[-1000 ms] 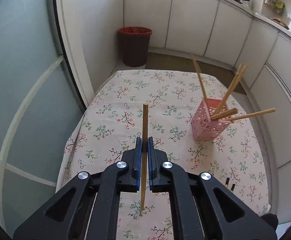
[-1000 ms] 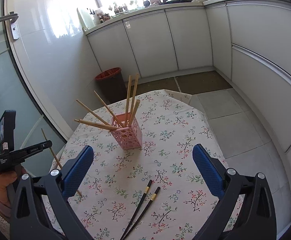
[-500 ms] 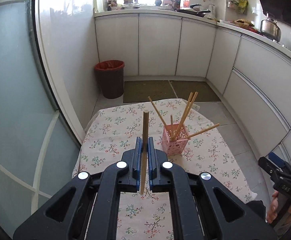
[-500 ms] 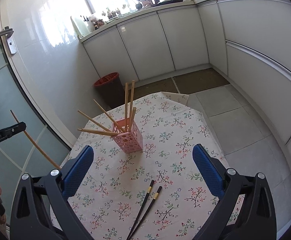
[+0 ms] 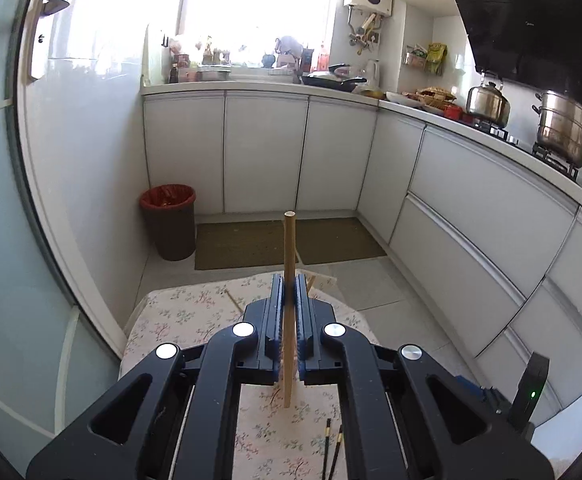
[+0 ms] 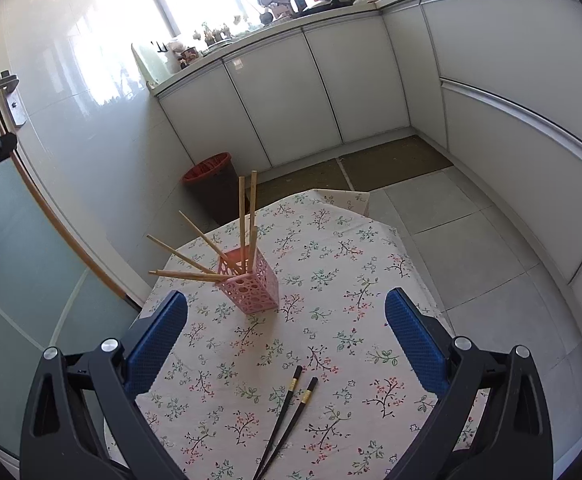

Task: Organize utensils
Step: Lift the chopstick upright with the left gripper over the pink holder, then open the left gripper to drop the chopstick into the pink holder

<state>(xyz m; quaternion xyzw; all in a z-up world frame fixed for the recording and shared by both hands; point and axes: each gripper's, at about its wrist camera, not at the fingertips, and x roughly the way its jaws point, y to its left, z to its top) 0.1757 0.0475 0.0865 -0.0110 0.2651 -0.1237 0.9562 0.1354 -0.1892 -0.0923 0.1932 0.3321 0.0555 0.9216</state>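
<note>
The left gripper (image 5: 289, 308) is clamped on 1 light, stiff, thin stick (image 5: 290, 248) high above the cup (image 6: 251, 284), held near its middle, while the right gripper (image 6: 287, 336) gapes wide, empty.

You have a red-lined bin (image 5: 167, 220) by the white cabinets (image 5: 265, 156), with a steel kettle (image 5: 487, 101) and pot (image 5: 565, 130) on the hob.

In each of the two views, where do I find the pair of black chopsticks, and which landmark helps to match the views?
Left wrist view: black chopsticks at the bottom edge, right of centre, on the tablecloth.
Right wrist view: black chopsticks low in the centre, on the tablecloth.
Shared landmark: red-lined bin on the floor beyond the table.
</note>
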